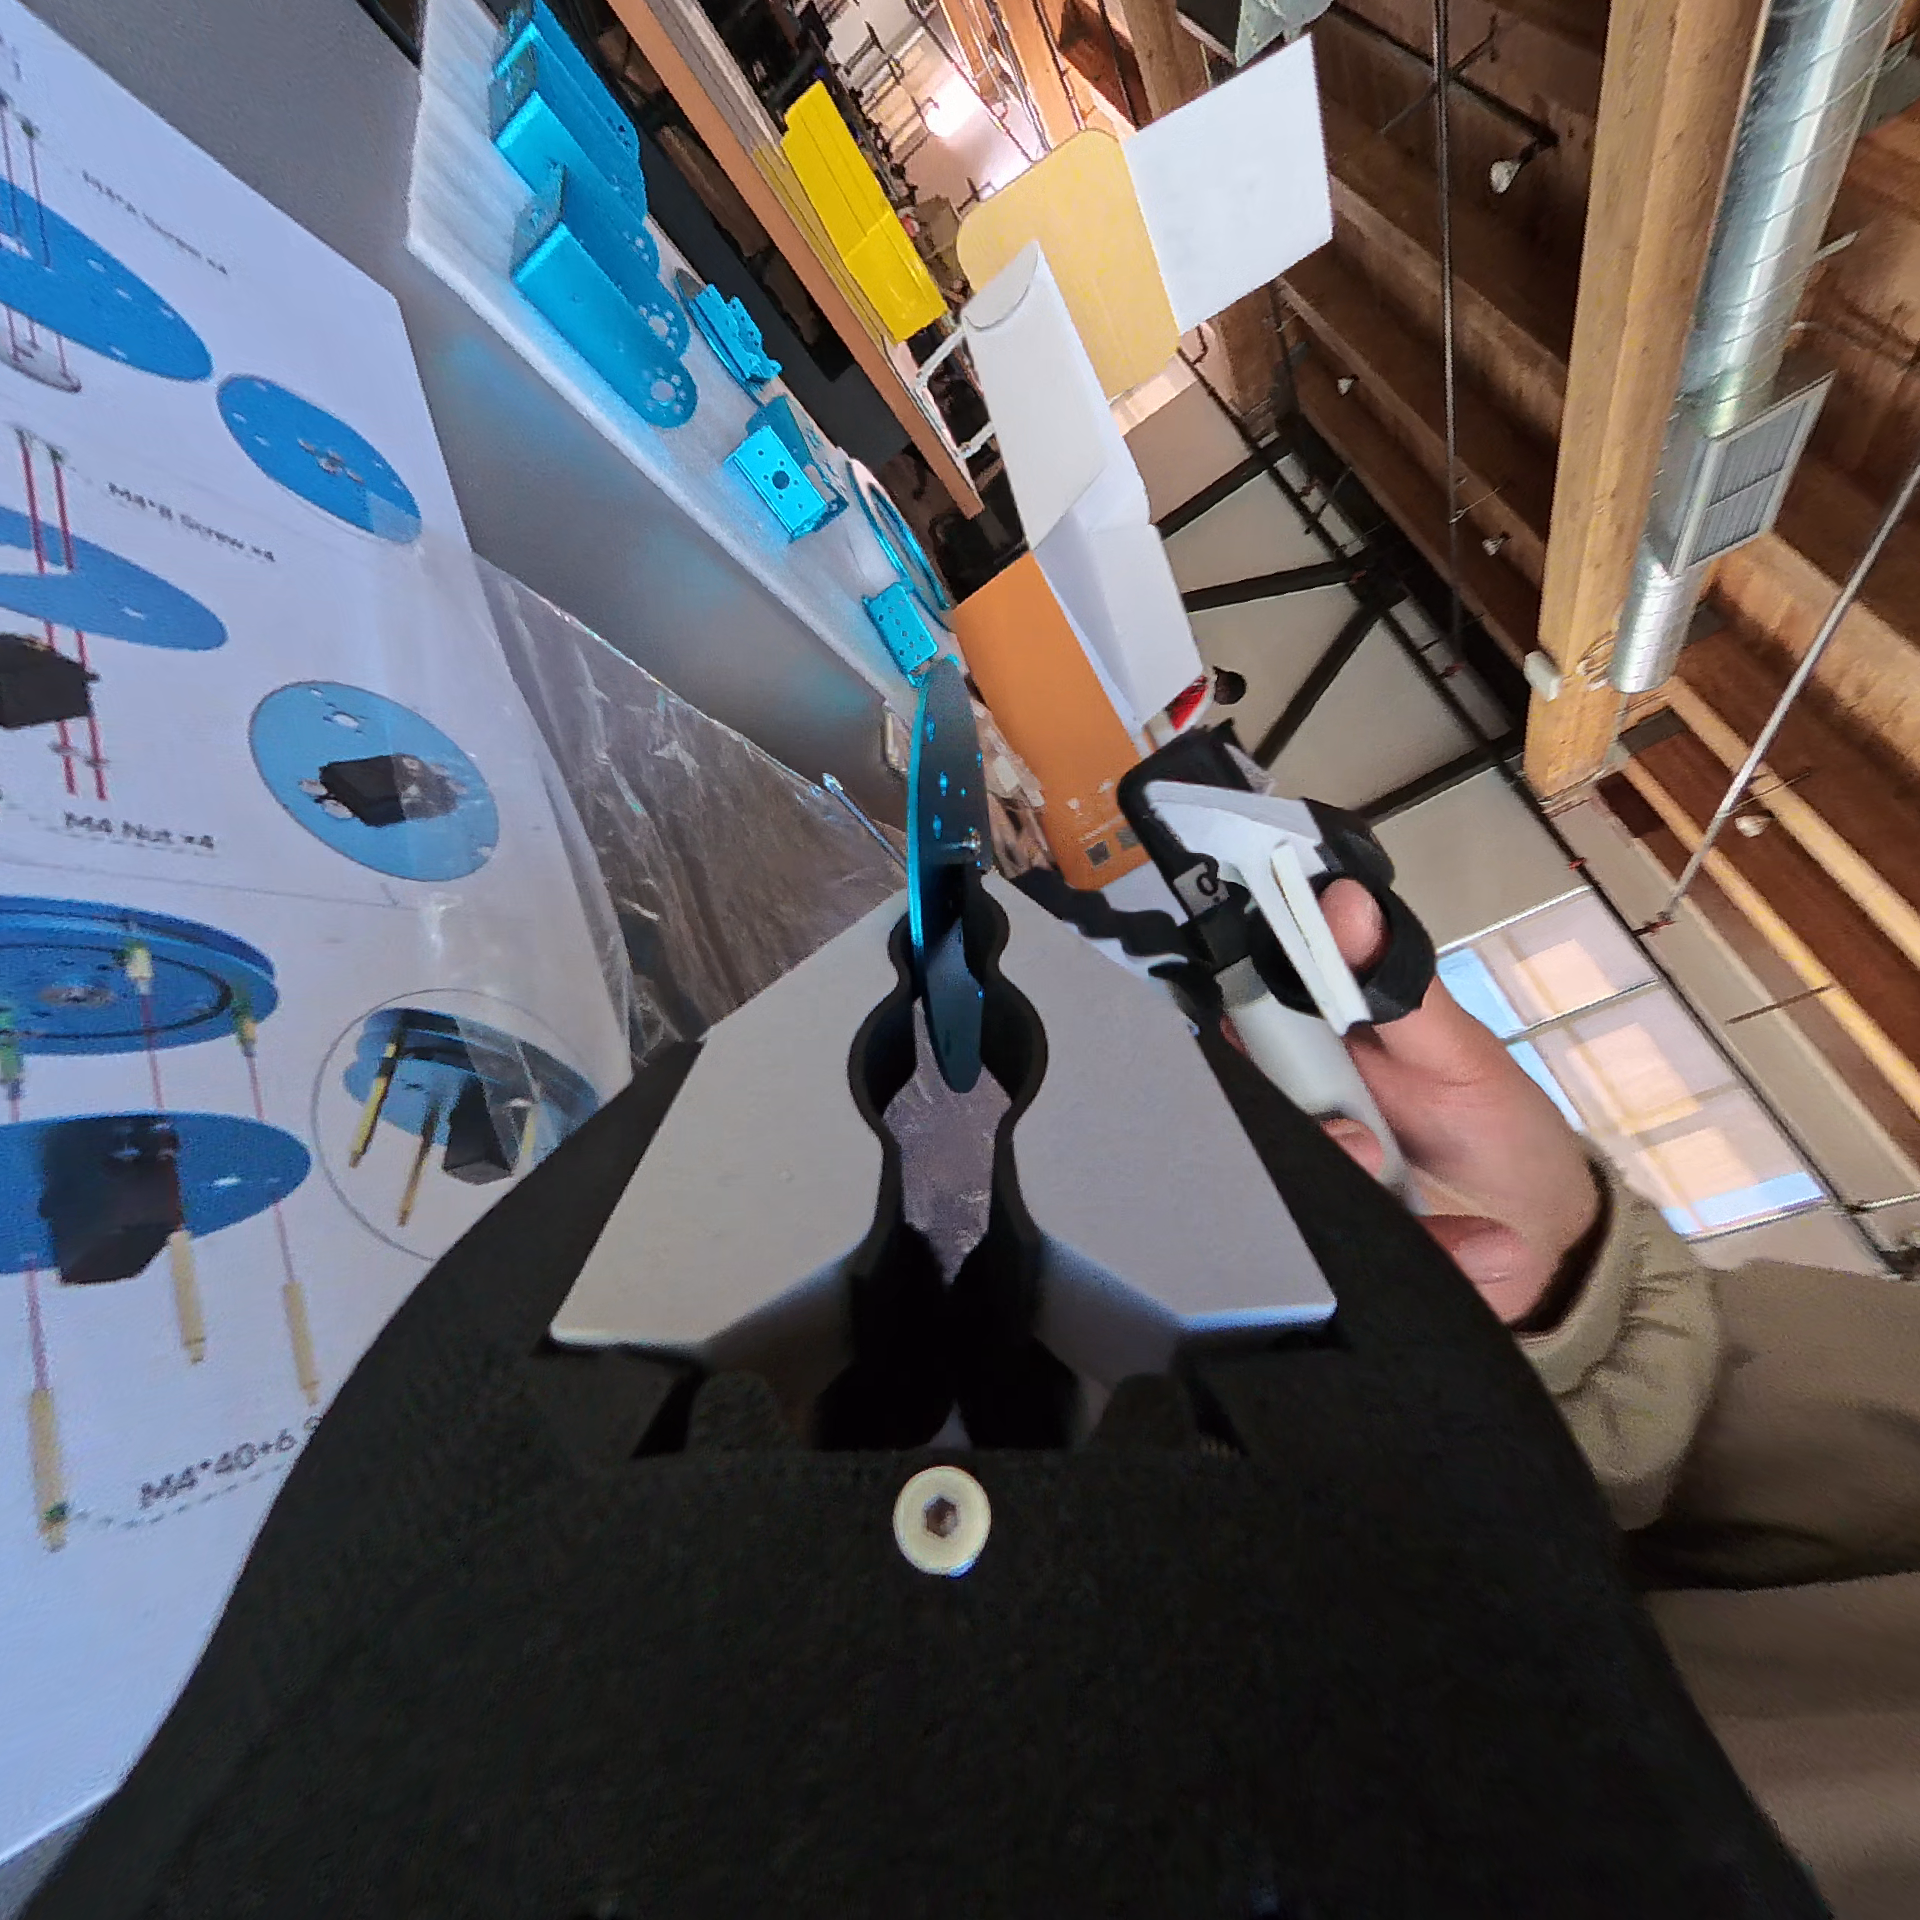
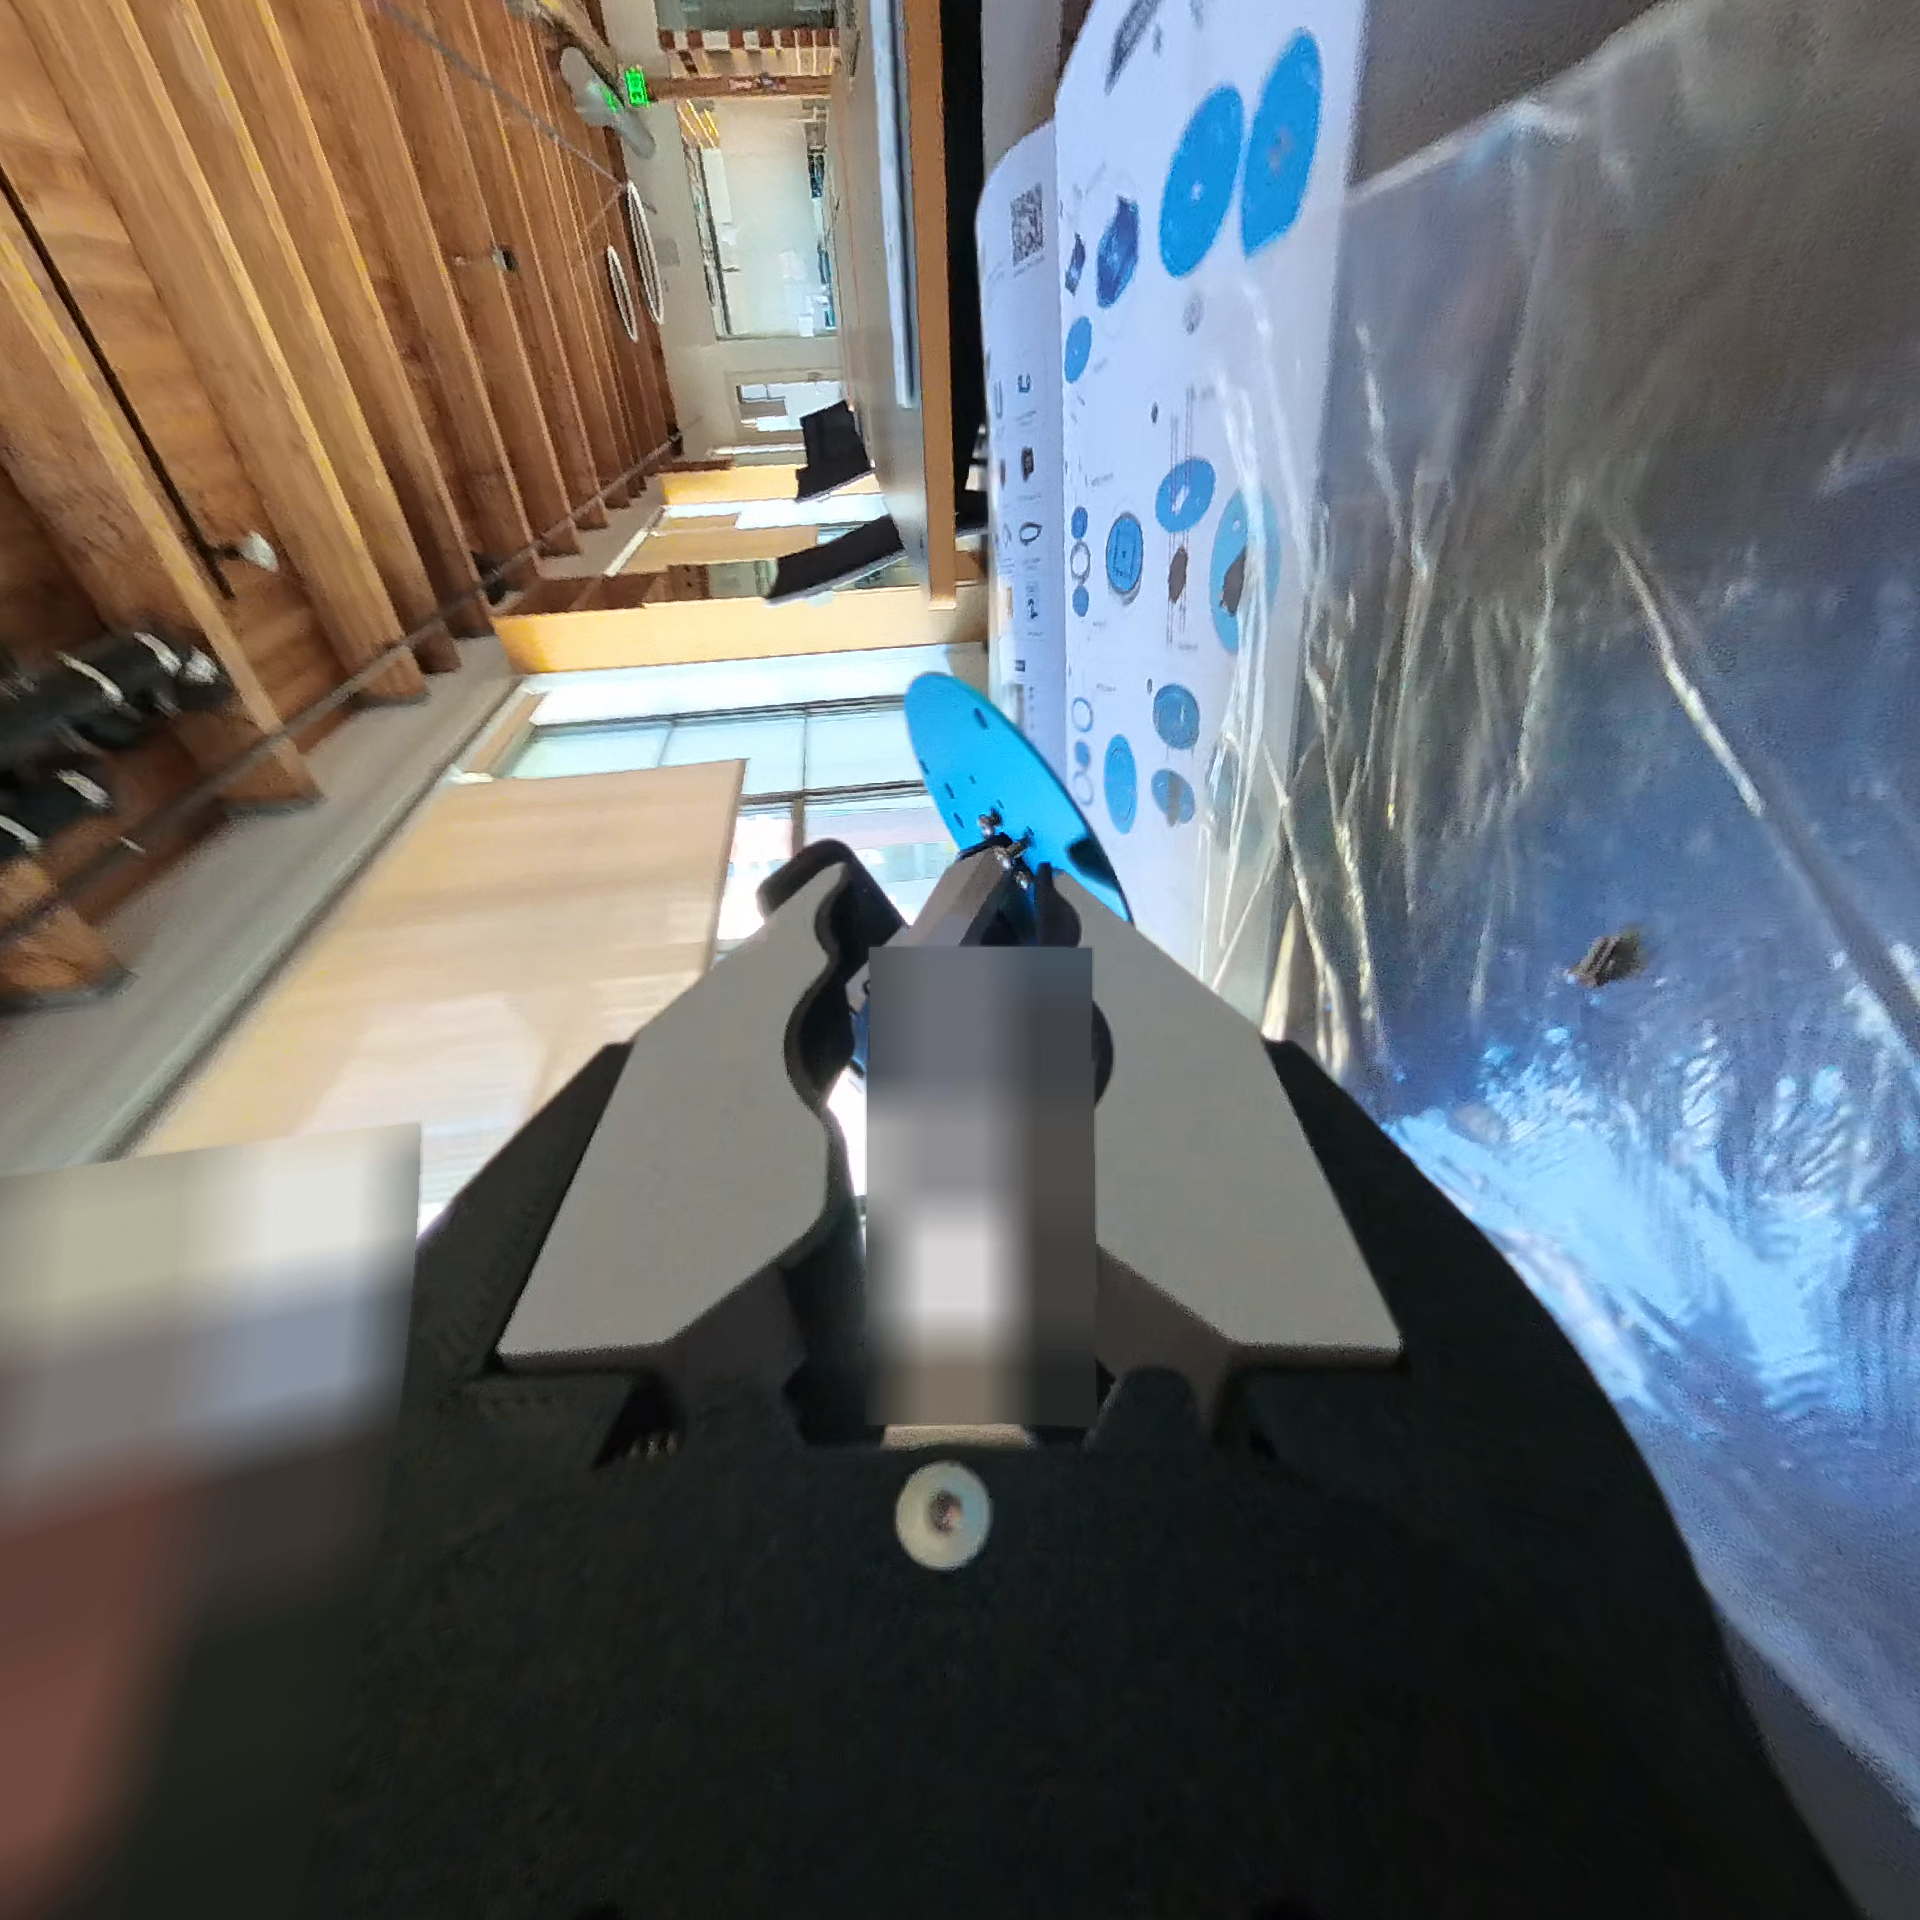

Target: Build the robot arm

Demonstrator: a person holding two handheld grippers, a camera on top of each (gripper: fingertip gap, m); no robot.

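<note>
My left gripper is shut on the rim of a round blue metal disc, which I see edge-on sticking up past the fingertips. My right gripper is shut on a dark block-shaped motor part that is screwed to the same blue disc. A mosaic patch hides most of the block. In the left wrist view a person's hand holds the right gripper's handle just right of the disc. Both grippers hold the assembly up in the air, close to the table.
A printed assembly sheet with blue disc drawings lies on the table and also shows in the right wrist view. A white tray carries several blue metal brackets. A crinkled clear plastic bag and an orange box are nearby. My two grippers' fingertips are within a few centimetres of each other.
</note>
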